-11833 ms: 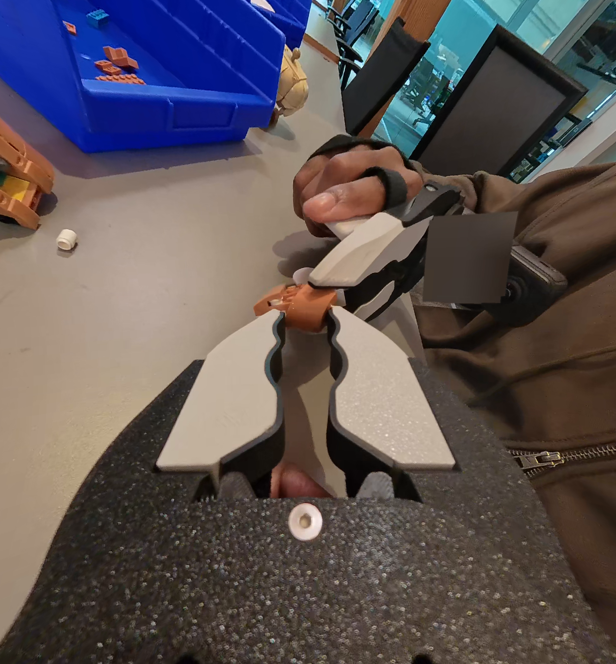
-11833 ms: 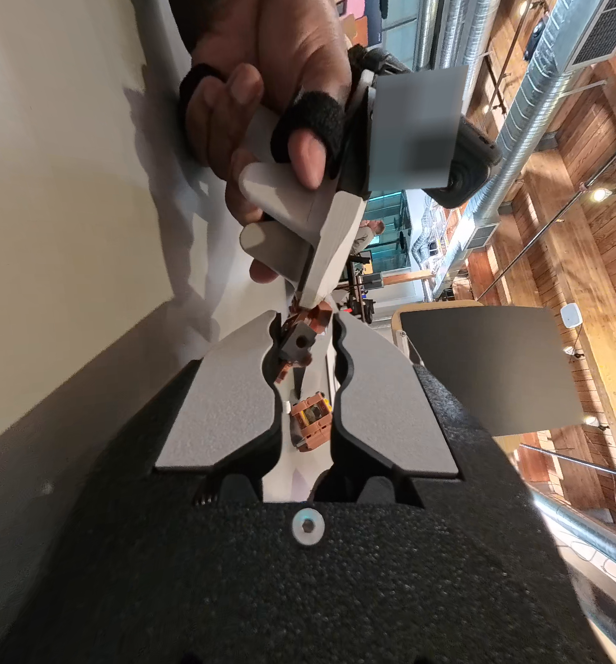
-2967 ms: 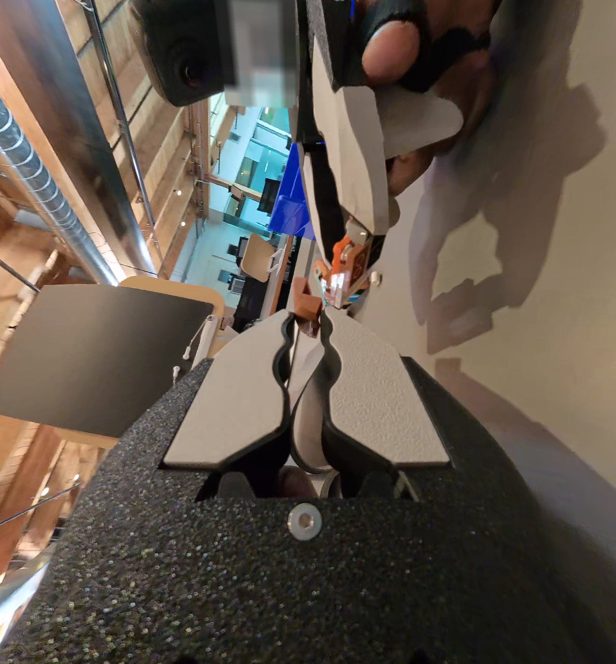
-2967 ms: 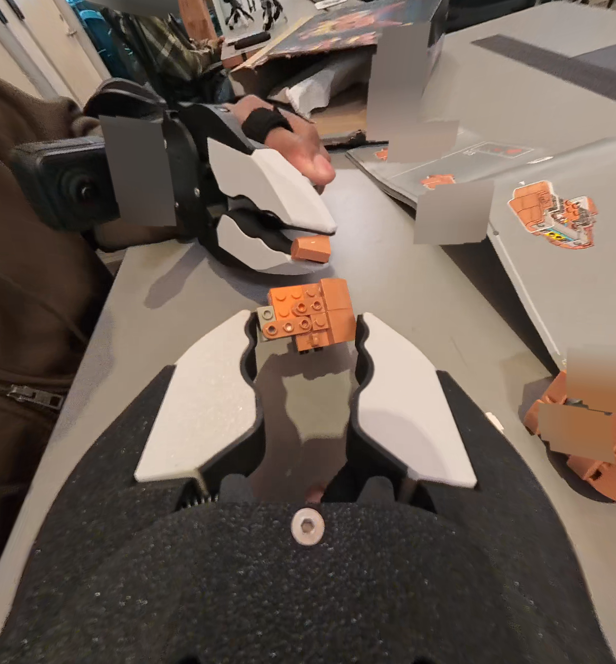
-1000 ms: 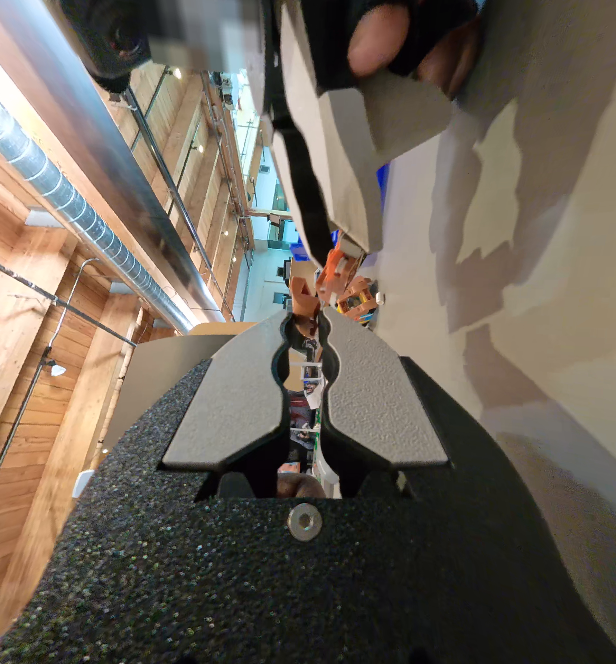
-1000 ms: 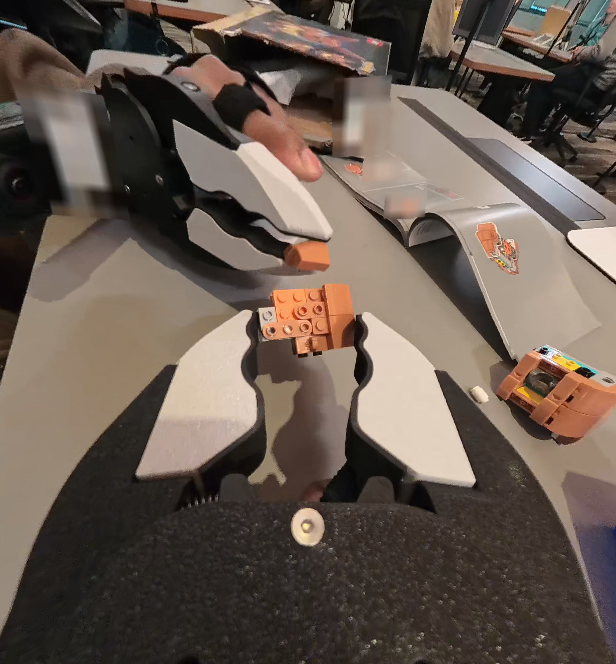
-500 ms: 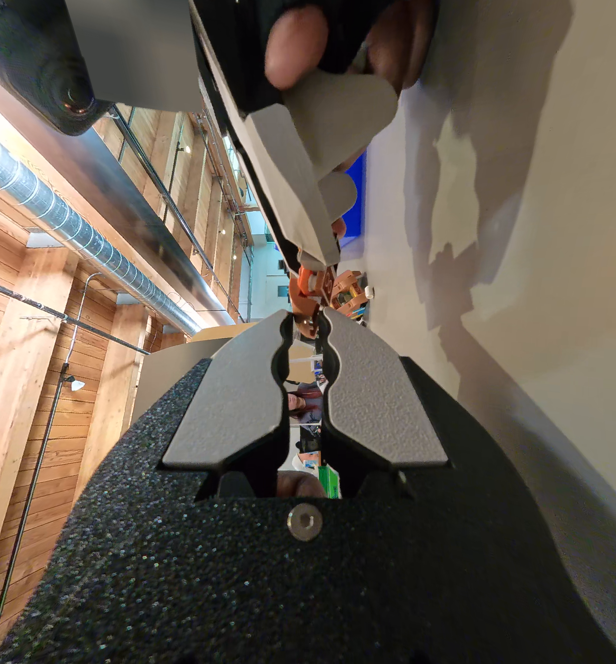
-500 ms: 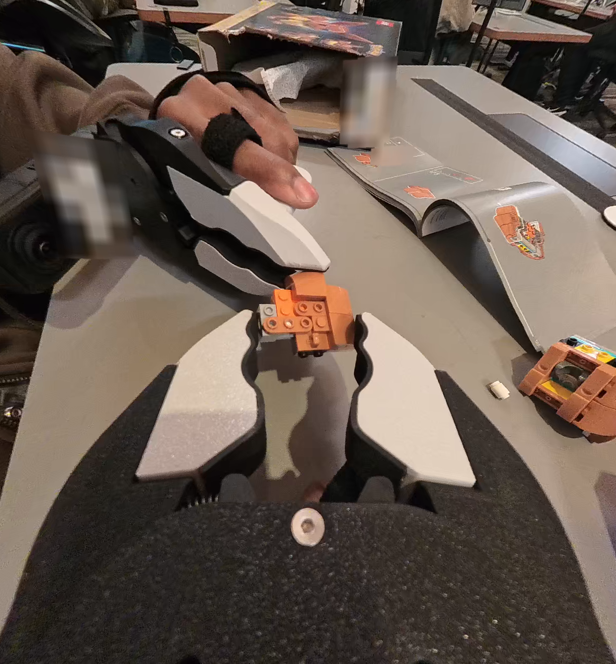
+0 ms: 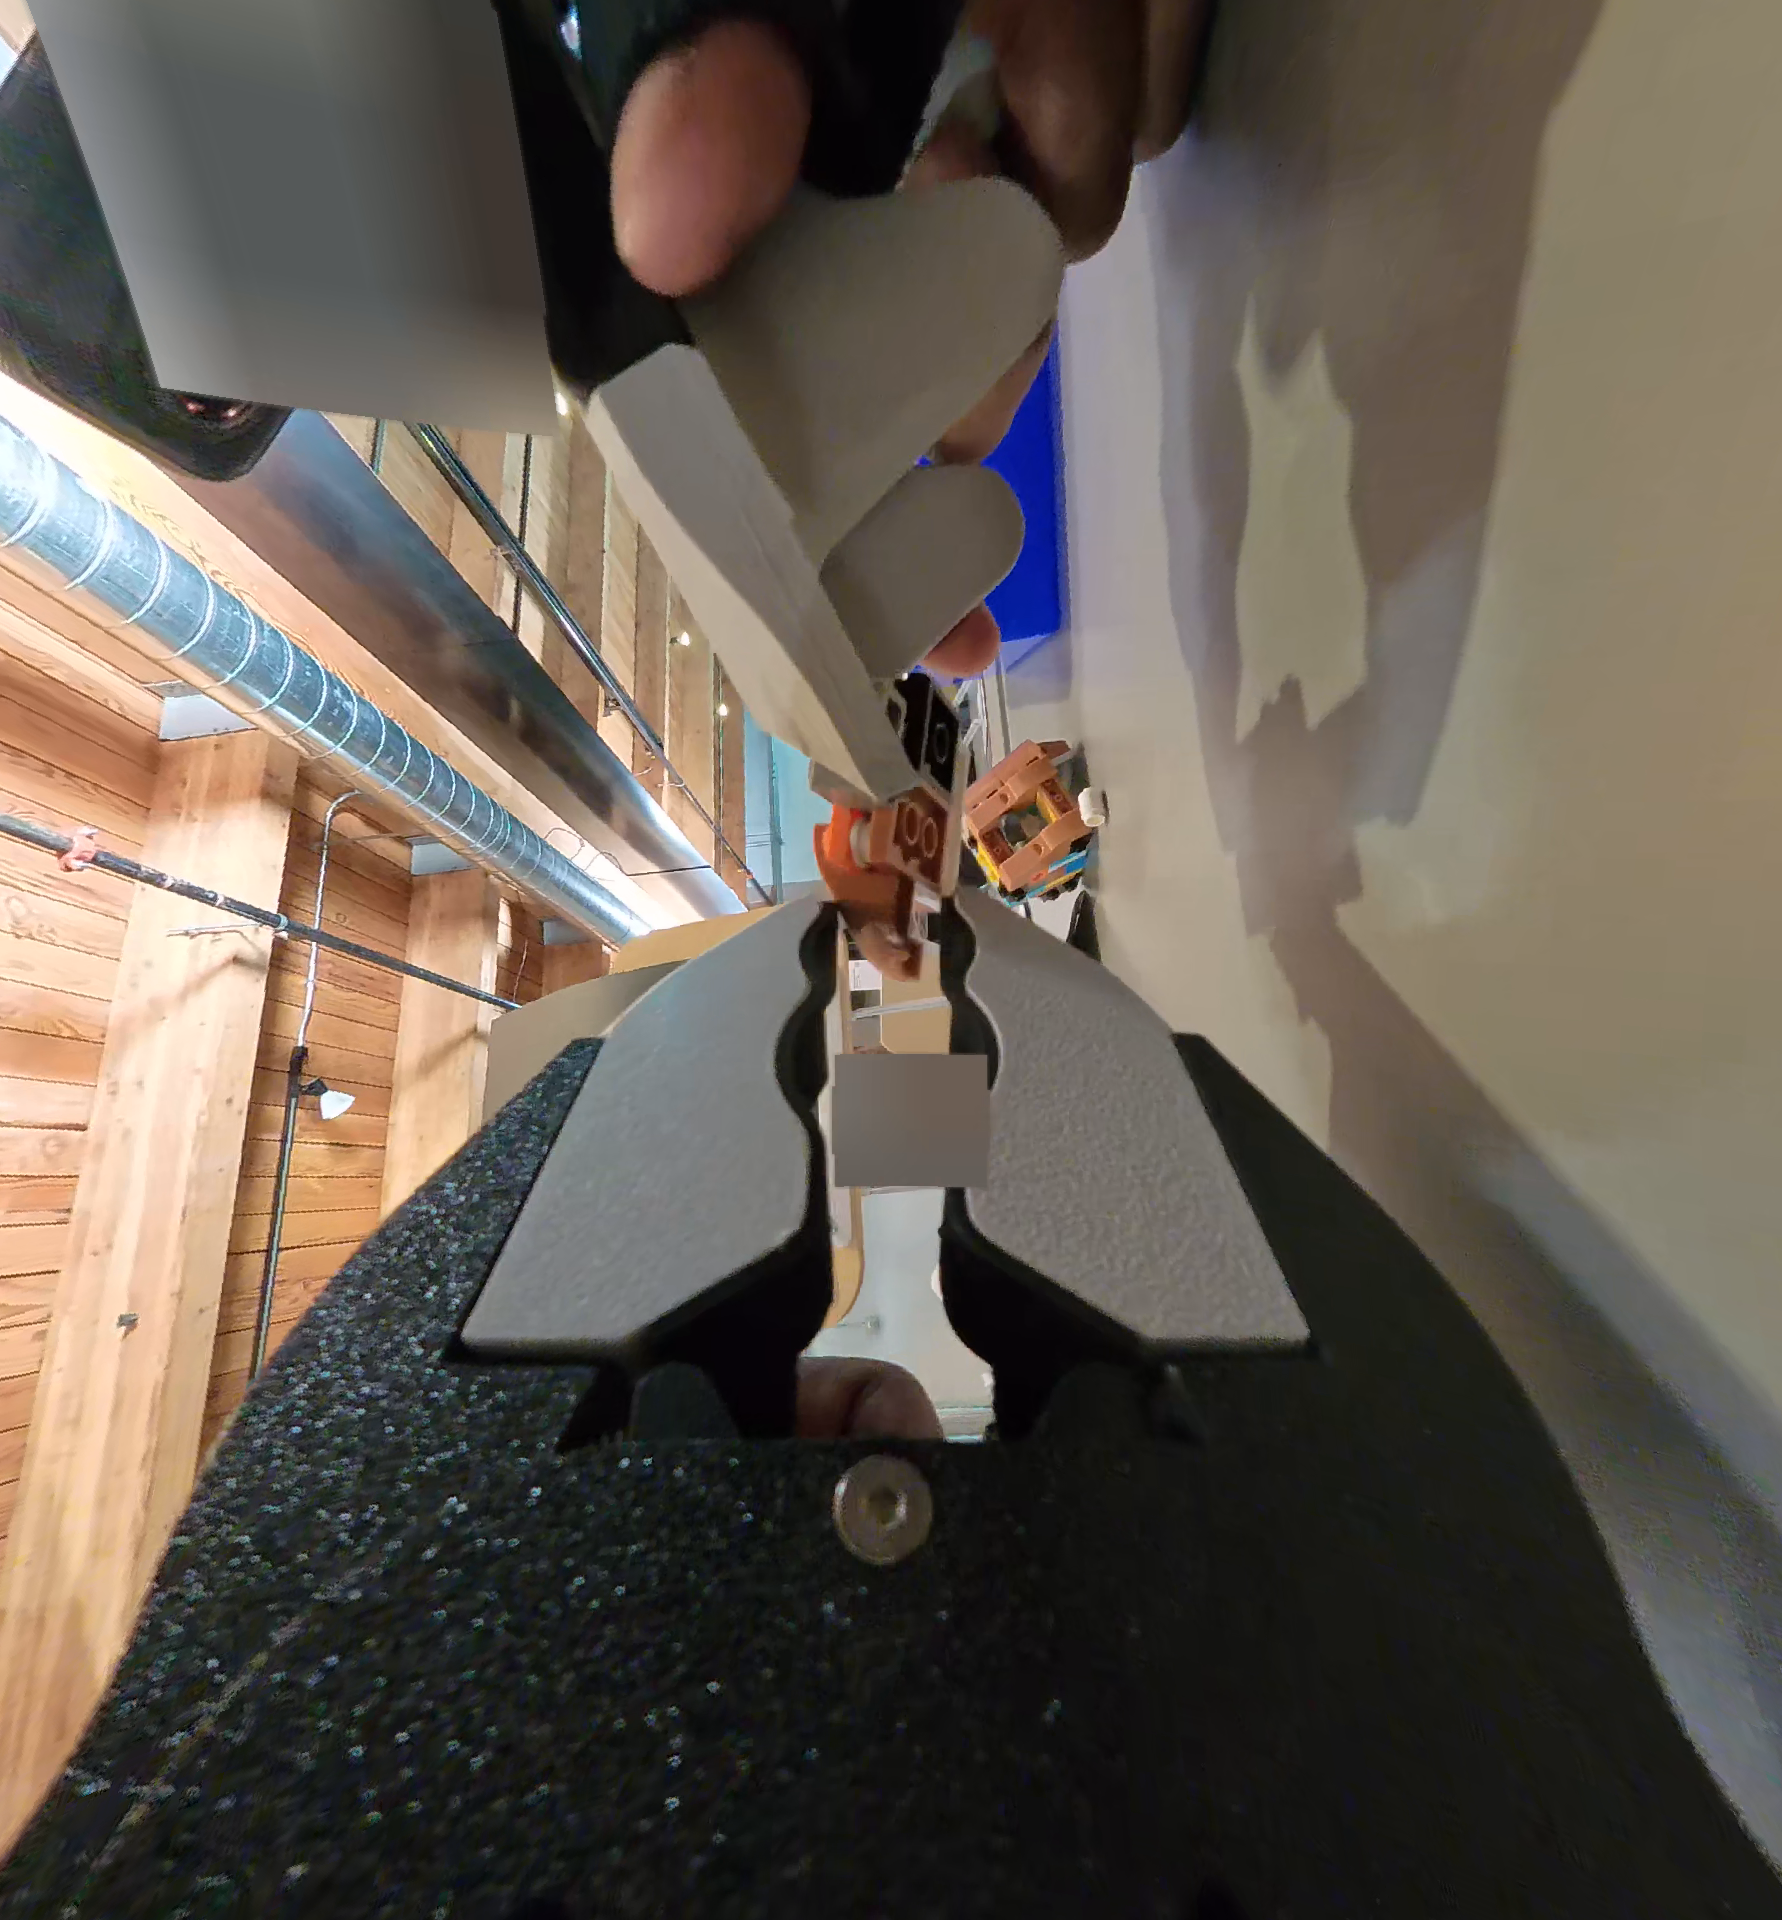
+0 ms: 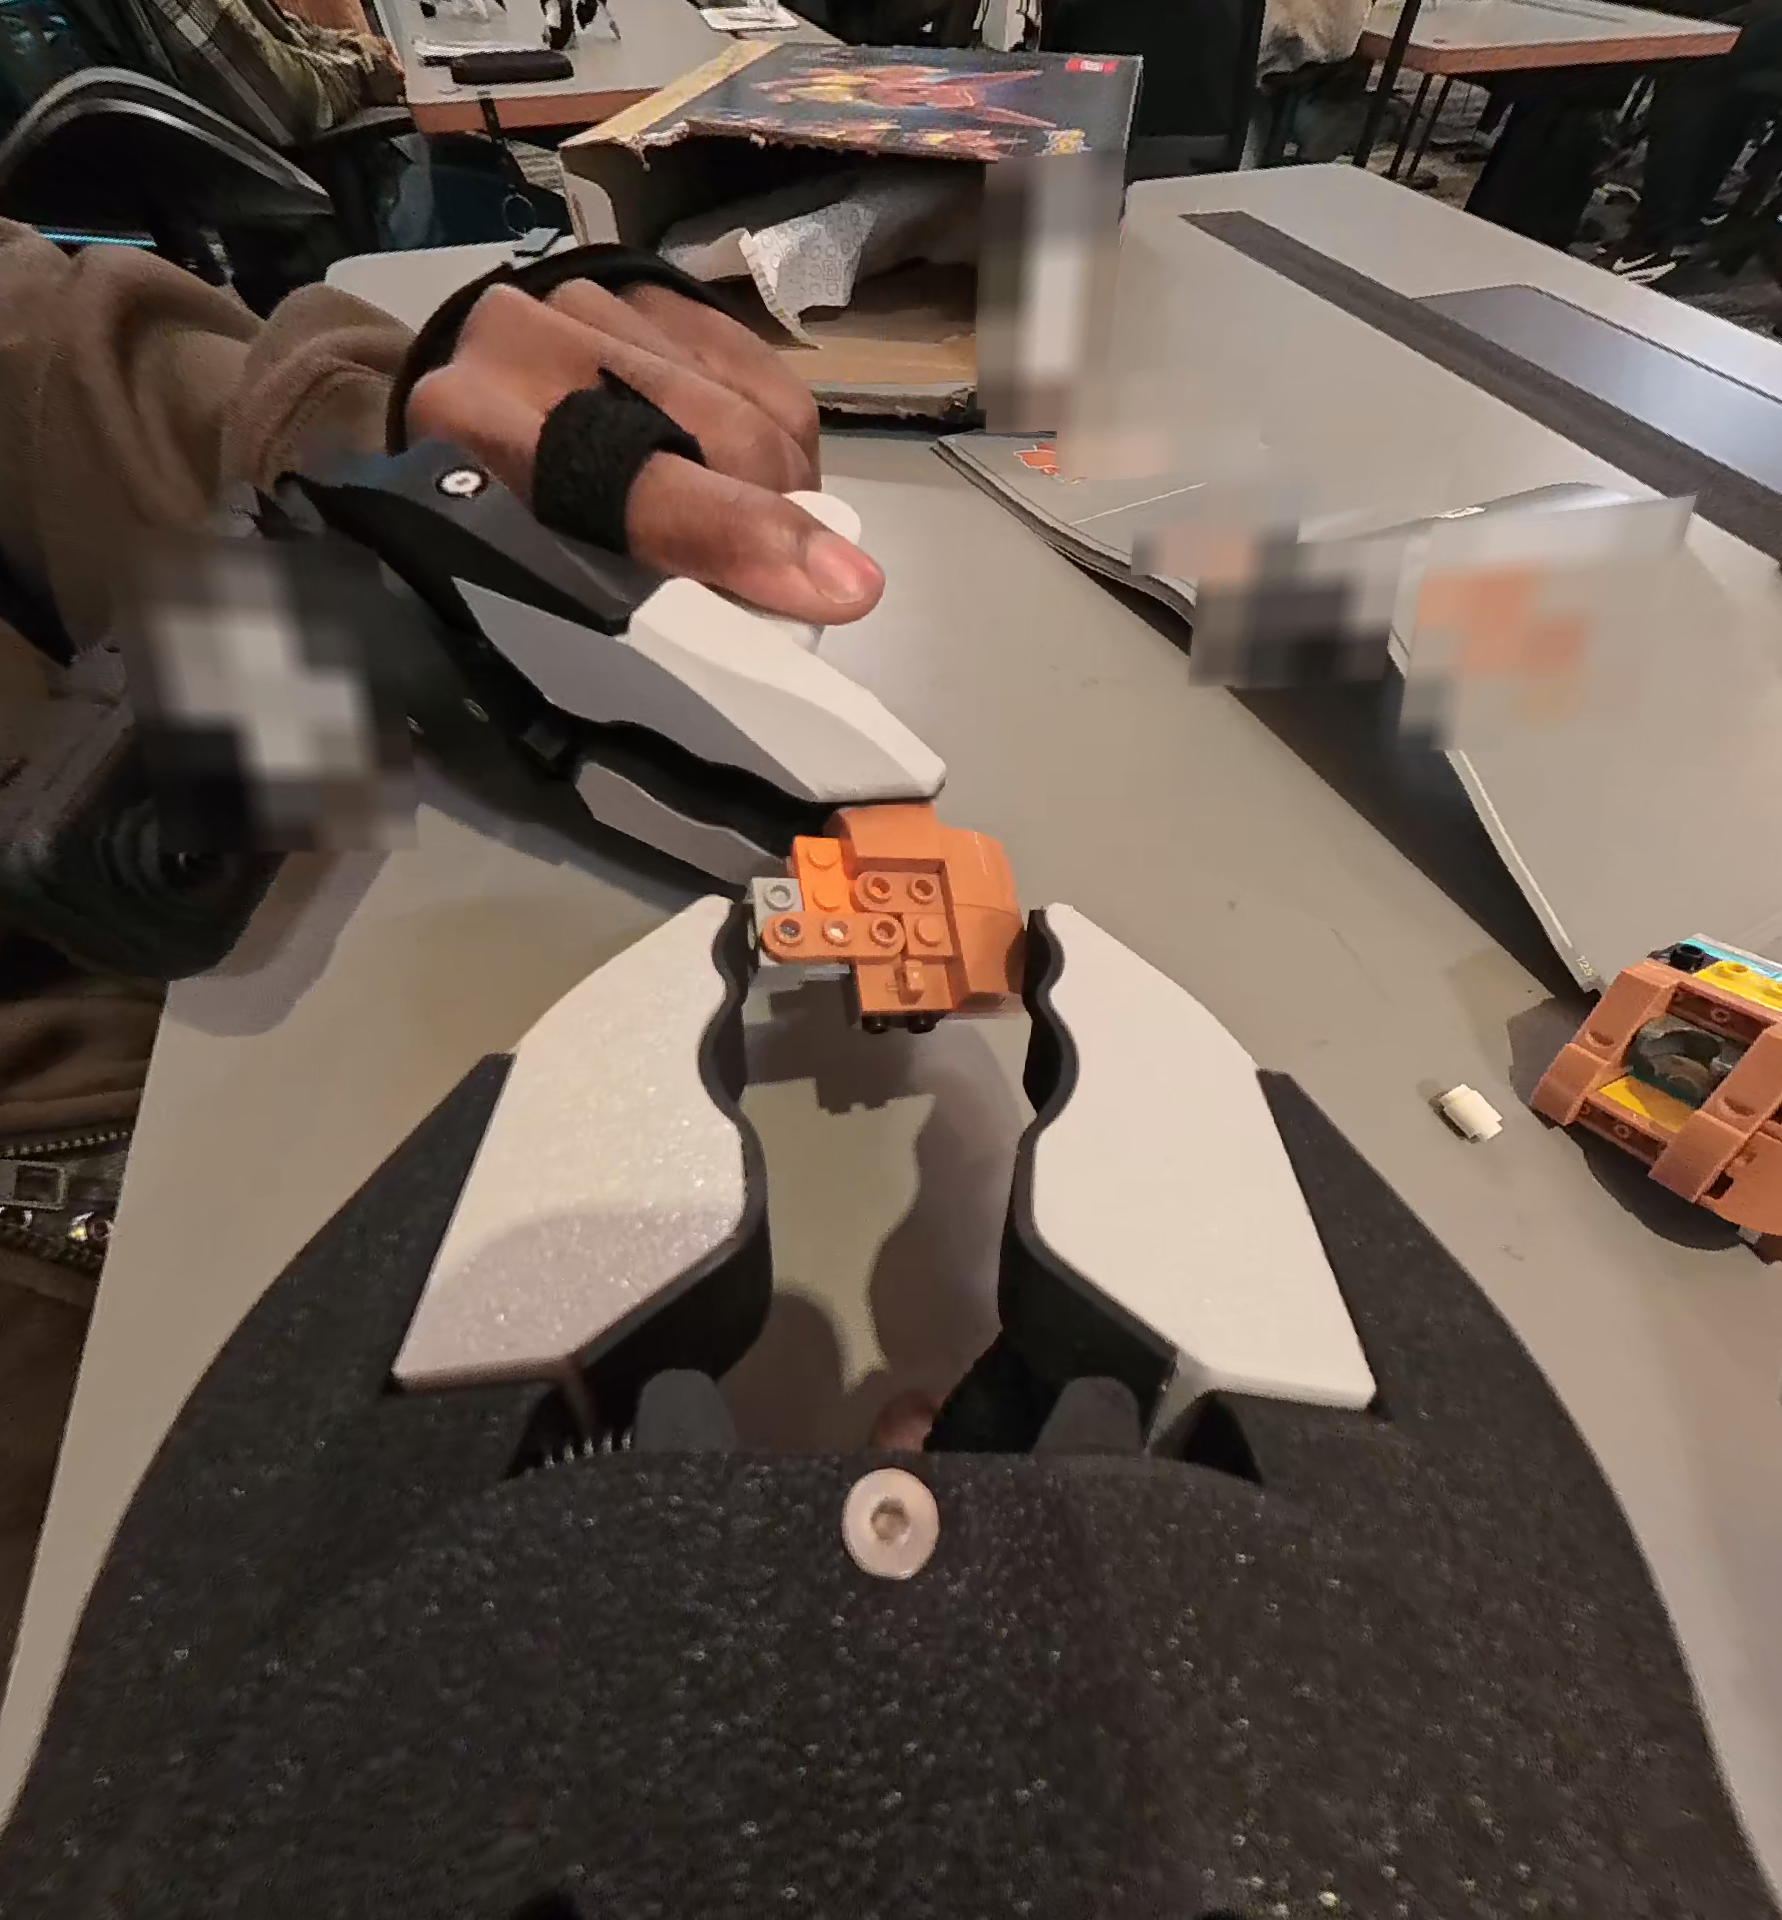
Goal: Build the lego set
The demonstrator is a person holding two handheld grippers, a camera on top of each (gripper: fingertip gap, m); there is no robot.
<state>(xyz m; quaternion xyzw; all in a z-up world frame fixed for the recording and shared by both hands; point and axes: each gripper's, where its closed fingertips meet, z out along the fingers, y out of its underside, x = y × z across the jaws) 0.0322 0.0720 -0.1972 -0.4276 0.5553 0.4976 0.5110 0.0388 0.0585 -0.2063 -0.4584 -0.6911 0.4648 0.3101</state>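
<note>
Since half a second ago, the left hand-held gripper has brought its small orange brick down onto the orange lego assembly, tips clamped on that brick. The right hand-held gripper grips the assembly between its fingertips, above the grey bench. Only the right wrist view shows the open instruction booklet, the torn cardboard box, a small white piece and a larger brown model. Only the left wrist view shows ceiling ducting and wooden walls.

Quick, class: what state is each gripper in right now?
Left gripper: shut on the small orange brick.
Right gripper: shut on the orange sub-assembly.
</note>
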